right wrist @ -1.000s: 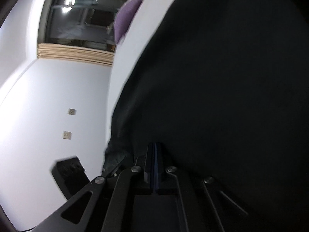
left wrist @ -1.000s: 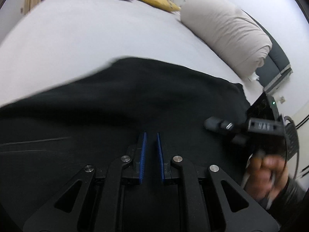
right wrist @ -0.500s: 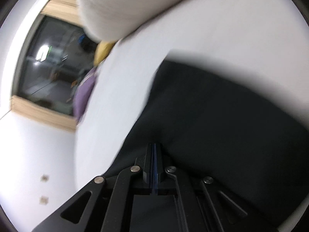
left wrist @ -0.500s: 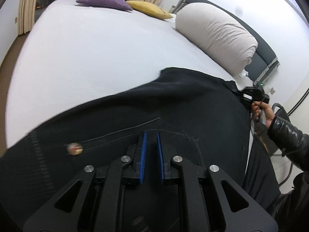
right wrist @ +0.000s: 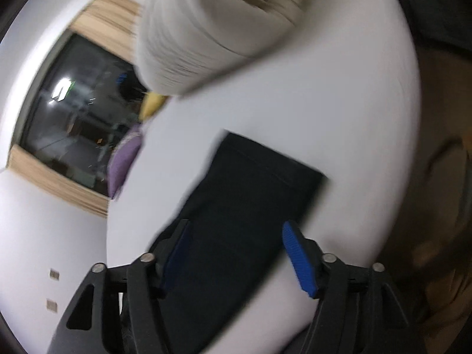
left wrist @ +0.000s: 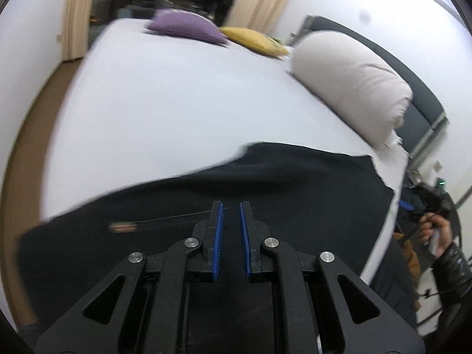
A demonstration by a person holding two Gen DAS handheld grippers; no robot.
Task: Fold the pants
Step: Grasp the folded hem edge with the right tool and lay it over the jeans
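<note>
Black pants point(left wrist: 265, 183) lie flat across the near part of a white bed point(left wrist: 177, 103); they also show in the right wrist view point(right wrist: 250, 194) as a dark strip. My left gripper point(left wrist: 230, 209) hovers above the pants with a narrow gap between its blue pads point(left wrist: 218, 236) and nothing between them. My right gripper point(right wrist: 233, 230) is wide open and empty above the pants' end. The right gripper and the hand holding it also show at the right edge of the left wrist view point(left wrist: 433, 206).
A rolled white duvet point(left wrist: 348, 79) lies along the bed's right side, also close in the right wrist view point(right wrist: 212, 29). A purple pillow point(left wrist: 188, 28) and a yellow pillow point(left wrist: 253, 39) sit at the far end. A dark window point(right wrist: 76, 124) is behind.
My right gripper has opened, let go of the pants and pulled back. My left gripper has lifted away from the cloth, its narrow gap unchanged. The pants now lie flat on the bed.
</note>
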